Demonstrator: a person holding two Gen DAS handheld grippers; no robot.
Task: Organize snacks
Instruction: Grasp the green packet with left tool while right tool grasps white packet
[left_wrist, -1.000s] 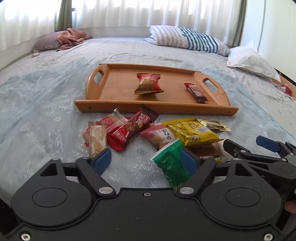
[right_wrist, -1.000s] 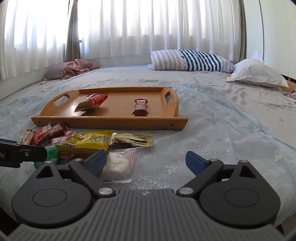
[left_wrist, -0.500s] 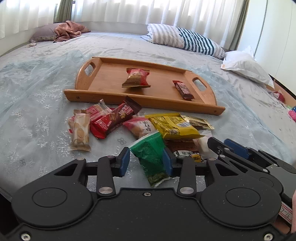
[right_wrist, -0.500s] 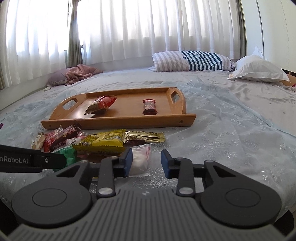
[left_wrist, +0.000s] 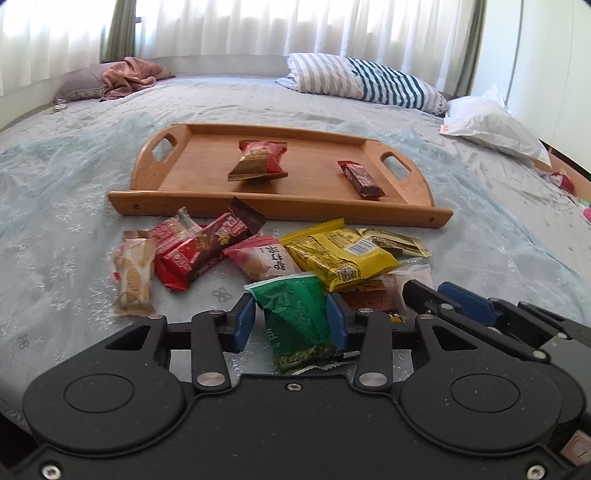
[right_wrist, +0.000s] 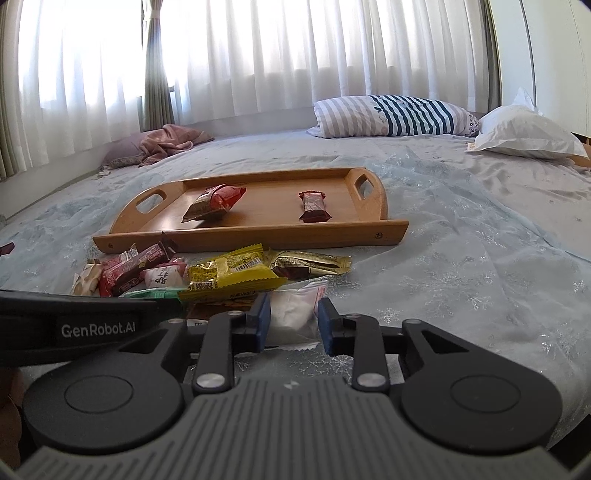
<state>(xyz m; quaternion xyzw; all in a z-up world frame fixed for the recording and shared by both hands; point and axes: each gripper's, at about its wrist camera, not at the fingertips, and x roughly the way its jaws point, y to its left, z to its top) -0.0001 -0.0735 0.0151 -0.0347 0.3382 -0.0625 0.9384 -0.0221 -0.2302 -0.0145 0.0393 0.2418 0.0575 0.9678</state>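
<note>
A wooden tray (left_wrist: 207, 173) (right_wrist: 369, 227) lies on the bed and holds a red snack pack (left_wrist: 260, 160) (right_wrist: 216, 201) and a dark red bar (left_wrist: 360, 179) (right_wrist: 314, 206). In front of it lies a heap of several snack packs, among them a yellow one (left_wrist: 340, 254) (right_wrist: 231, 277). My left gripper (left_wrist: 291, 326) is shut on a green snack pack (left_wrist: 295, 317). My right gripper (right_wrist: 291, 323) is shut on a clear white packet (right_wrist: 293, 317) at the heap's right end; it also shows in the left wrist view (left_wrist: 465, 302).
A striped pillow (left_wrist: 362, 79) and a white pillow (left_wrist: 491, 125) lie at the far right of the bed. A pink cloth (left_wrist: 125, 75) lies on a purple pillow at the far left. Curtains hang behind.
Both grippers were open a second ago. Each has closed on its packet: the left on the green pack, the right on the clear white one.
</note>
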